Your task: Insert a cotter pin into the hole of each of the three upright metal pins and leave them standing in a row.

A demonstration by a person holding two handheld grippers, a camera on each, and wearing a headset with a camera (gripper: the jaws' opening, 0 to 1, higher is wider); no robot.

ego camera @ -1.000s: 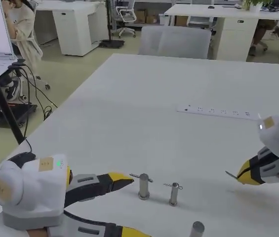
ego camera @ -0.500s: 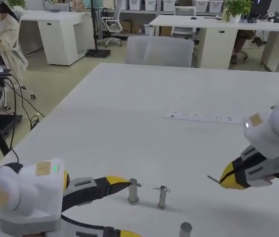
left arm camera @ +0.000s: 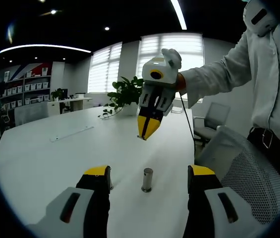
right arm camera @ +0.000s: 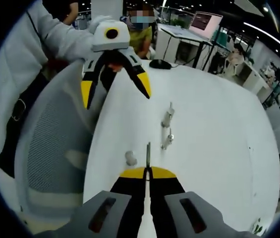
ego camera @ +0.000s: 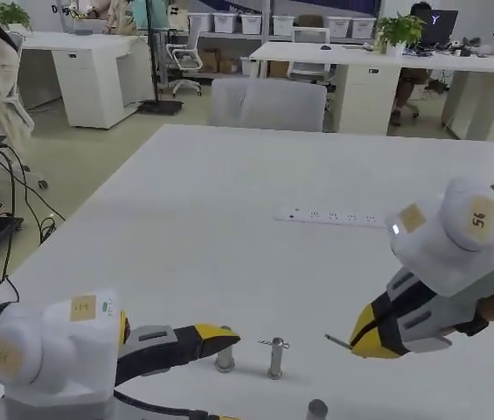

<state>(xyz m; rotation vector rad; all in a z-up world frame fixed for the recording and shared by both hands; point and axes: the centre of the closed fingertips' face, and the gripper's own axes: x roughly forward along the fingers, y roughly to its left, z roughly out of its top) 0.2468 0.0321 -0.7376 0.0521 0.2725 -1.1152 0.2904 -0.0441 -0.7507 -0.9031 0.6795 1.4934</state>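
Nearest, at the bottom edge of the head view, a bare metal pin [ego camera: 316, 409] stands upright on the white tabletop [ego camera: 185, 236], its top hole unfilled. At near left is the left gripper [right arm camera: 115, 90], its jaws wide apart and clamped on nothing; in the left gripper view the bare pin stands between their yellow tips. Just beyond, the middle metal pin [ego camera: 275, 360] stands upright with a fitted cotter pin [ego camera: 273, 343] lying crosswise through its top. To its left, the left metal pin [ego camera: 224, 360] stands partly hidden behind a jaw tip. To the right of this row, the right gripper [ego camera: 362, 341] hangs above the tabletop with its jaws together on the held cotter pin [ego camera: 338, 340]. That pin's long axis lies almost level and in line with the jaws, and its free end points left toward the row. Farther off lie a white power strip [ego camera: 330, 216] and a grey chair [ego camera: 268, 103].
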